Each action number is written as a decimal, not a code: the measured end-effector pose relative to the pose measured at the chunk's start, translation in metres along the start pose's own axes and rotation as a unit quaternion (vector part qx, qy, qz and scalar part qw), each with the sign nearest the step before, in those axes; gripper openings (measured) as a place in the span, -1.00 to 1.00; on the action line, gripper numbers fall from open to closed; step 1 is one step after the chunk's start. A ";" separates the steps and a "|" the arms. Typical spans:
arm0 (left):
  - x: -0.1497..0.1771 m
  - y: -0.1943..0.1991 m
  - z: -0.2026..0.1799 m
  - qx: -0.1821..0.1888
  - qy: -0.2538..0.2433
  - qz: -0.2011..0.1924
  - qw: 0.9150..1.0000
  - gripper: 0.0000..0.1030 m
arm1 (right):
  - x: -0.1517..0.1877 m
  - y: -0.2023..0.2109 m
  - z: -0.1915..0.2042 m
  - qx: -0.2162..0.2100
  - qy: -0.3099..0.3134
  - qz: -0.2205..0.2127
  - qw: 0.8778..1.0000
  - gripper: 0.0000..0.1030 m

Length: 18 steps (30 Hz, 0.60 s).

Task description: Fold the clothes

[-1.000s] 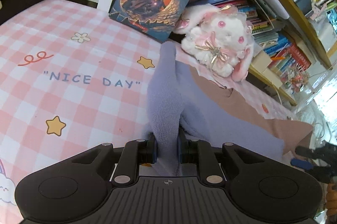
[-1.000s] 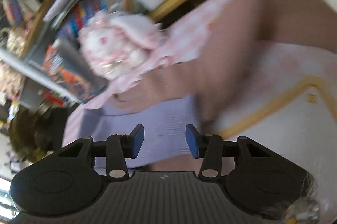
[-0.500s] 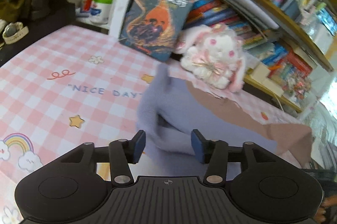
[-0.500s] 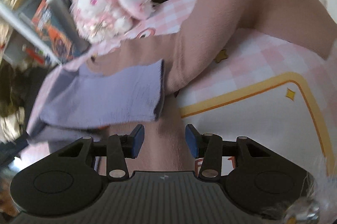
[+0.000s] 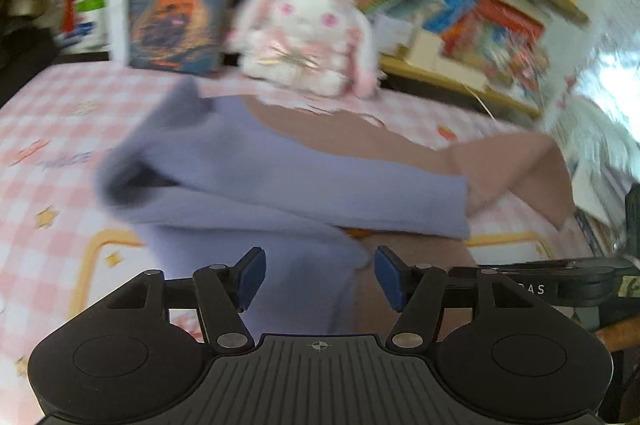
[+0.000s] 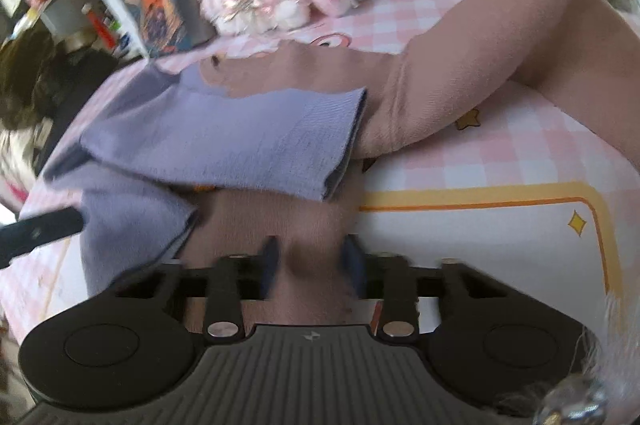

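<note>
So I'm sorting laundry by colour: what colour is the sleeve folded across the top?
Lavender purple sleeve, clearest in the right wrist view.

The book cover is smeared by motion, and its title cannot be read. The brown garment runs under the right gripper (its blue pads are blurred), so its near edge is hidden. The shelf books are only colour streaks.

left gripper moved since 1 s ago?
Yes. The left gripper let go of the purple sleeve and backed off, now open; the stuffed bunny sits smaller and higher in the left wrist view.
</note>
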<state>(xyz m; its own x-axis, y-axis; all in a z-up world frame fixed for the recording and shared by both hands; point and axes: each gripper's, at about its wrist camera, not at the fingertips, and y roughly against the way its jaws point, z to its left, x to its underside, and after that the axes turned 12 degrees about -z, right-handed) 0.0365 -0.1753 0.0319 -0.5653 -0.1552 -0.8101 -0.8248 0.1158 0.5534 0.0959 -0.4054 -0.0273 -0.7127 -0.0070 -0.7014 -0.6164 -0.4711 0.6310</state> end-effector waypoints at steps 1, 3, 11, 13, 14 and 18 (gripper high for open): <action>-0.001 -0.006 -0.003 -0.005 0.004 0.009 1.000 0.35 | 0.001 0.001 -0.001 -0.003 -0.001 0.000 1.000 -0.74; -0.005 -0.020 0.003 -0.028 0.052 0.028 0.998 0.36 | 0.002 0.004 -0.002 -0.010 -0.003 0.001 1.000 -0.75; -0.007 -0.024 0.051 -0.037 0.202 0.021 0.978 -0.92 | 0.006 0.012 -0.007 -0.029 -0.018 0.006 0.999 -0.76; -0.011 -0.002 0.060 -0.022 0.202 0.000 0.979 -0.92 | 0.006 0.011 -0.008 -0.024 -0.023 0.005 0.999 -0.76; -0.014 0.015 0.070 -0.022 0.197 -0.014 0.980 -0.92 | 0.005 0.010 -0.009 -0.022 -0.025 0.004 0.999 -0.76; -0.013 0.074 0.121 -0.061 0.212 -0.050 0.974 -0.92 | -0.001 0.007 -0.011 -0.005 -0.032 -0.009 0.999 -0.76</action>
<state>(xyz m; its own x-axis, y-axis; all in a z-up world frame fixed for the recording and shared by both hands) -0.0163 -0.0464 0.0599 -0.4135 -0.5542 -0.7224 -0.8558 -0.0343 0.5162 0.0962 -0.4185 -0.0257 -0.7220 0.0572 -0.6895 -0.6258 -0.4791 0.6155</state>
